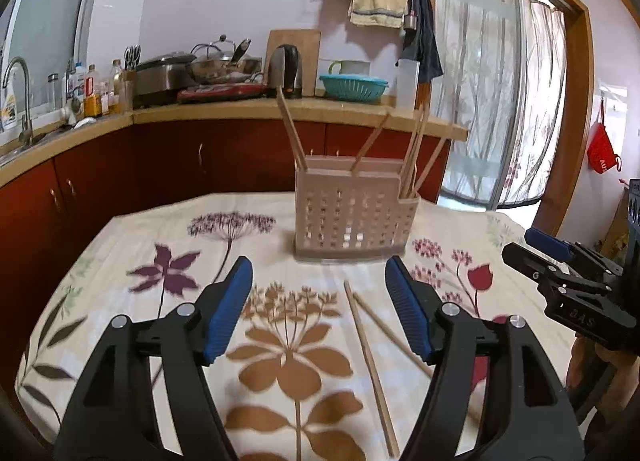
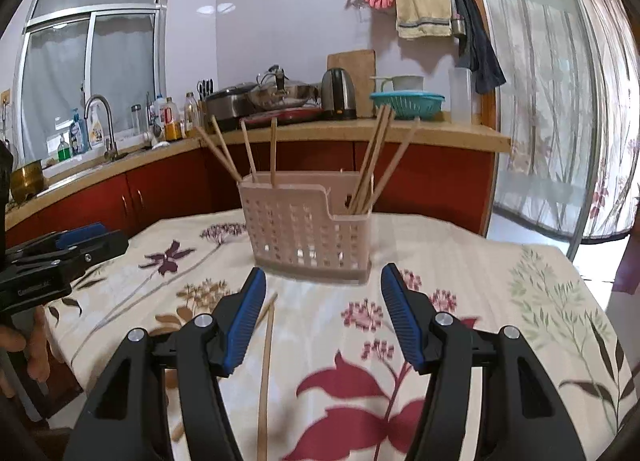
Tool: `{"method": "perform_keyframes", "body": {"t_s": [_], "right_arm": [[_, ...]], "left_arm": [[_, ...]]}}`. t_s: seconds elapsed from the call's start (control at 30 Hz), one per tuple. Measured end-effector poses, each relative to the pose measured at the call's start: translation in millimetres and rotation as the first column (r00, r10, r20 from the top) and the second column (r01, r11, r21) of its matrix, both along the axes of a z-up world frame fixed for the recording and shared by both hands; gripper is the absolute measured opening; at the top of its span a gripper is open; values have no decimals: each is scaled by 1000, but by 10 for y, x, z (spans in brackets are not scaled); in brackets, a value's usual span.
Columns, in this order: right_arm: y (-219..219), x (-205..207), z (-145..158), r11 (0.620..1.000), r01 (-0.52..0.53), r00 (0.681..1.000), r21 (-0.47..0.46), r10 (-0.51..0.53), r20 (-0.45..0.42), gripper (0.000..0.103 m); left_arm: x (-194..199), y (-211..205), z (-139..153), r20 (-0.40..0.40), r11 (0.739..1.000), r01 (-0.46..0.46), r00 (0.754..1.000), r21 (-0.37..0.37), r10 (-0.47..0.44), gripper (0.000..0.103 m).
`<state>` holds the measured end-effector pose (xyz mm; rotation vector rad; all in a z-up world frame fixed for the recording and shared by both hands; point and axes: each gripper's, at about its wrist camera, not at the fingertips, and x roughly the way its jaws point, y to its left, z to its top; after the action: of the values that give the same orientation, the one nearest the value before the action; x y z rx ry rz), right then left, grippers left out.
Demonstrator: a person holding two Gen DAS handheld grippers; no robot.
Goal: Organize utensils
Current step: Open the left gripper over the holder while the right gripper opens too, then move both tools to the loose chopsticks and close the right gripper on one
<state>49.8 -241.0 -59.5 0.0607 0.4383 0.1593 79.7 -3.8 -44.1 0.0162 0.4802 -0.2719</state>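
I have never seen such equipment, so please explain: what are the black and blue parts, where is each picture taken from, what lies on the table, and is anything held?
They are hand-held tongs, one in each of a person's hands, each with a camera looking along its two fingers. One picture is from the left tongs, the other from the right tongs; each also shows the other tongs at its edge. On the flowered tablecloth stands a pink basket with chopsticks upright in it. Two loose chopsticks lie in front. Both tongs are open and hold nothing.
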Motion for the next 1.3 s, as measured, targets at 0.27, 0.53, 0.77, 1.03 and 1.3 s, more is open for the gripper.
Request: {"method": "perform_keyframes", "body": {"t_s": [0.27, 0.53, 0.77, 1.03, 1.3], "right_arm": [[18, -307, -438, 1000, 5, 999, -7, -5, -38, 59], [103, -493, -784, 999, -45, 996, -19, 43, -84, 56], [289, -563, -964, 990, -143, 981, -19, 139, -139, 43], [403, -540, -1151, 983, -183, 963, -24, 175, -206, 11], [194, -522, -1125, 997, -75, 981, -23, 70, -182, 7]], "left_arm": [[-235, -16, -389, -57, 1000, -27, 998, 11, 28, 71], [-410, -30, -798, -135, 999, -46, 990, 5, 46, 74], [-492, -27, -1021, -172, 999, -54, 984, -4, 53, 74], [-501, -79, -1078, -179, 999, -45, 983, -6, 43, 74], [-504, -277, -1135, -185, 1000, 11, 983, -7, -12, 74]]}}
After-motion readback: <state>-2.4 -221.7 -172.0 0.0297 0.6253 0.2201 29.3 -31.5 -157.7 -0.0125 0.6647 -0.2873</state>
